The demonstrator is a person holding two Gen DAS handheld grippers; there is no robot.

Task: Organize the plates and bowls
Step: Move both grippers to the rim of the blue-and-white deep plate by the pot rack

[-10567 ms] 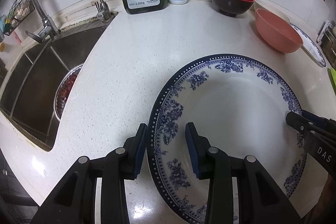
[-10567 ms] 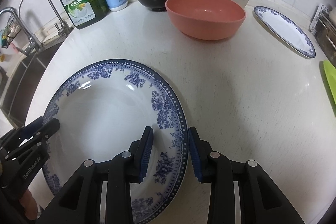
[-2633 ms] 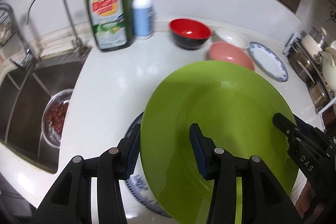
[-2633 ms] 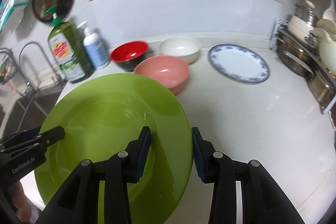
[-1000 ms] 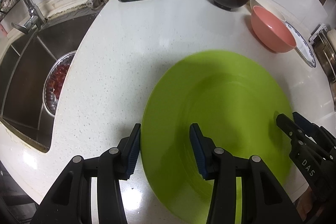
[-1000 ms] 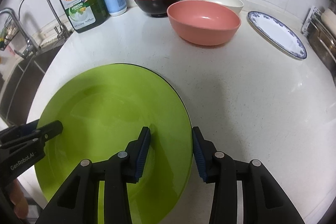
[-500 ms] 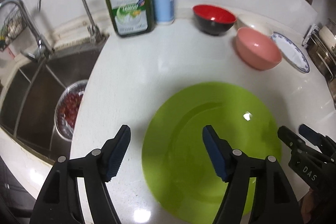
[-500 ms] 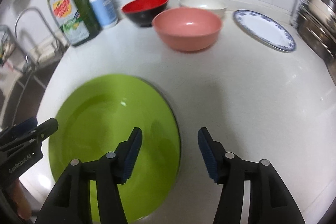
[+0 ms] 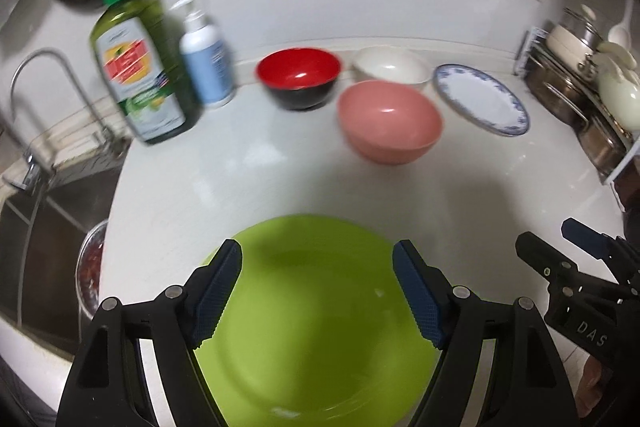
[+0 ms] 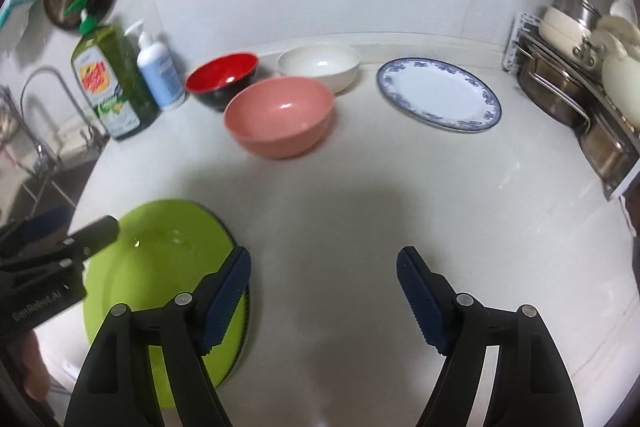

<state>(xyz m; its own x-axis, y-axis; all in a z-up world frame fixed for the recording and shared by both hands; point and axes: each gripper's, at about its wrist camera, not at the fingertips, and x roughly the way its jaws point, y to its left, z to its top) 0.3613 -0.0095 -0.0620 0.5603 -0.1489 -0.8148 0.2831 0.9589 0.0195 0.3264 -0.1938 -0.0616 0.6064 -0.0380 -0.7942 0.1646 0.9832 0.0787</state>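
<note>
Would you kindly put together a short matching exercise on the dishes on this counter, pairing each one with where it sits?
Things:
1. green plate
2. pink bowl
3. red and black bowl
4. small blue-patterned plate

Places:
A. next to the white pump bottle
B. nearest the pot rack, away from the other dishes
C. at the near edge of the counter, below the left gripper
D. just in front of the white bowl

Pairs: 1-C, 2-D, 3-A, 4-B
</note>
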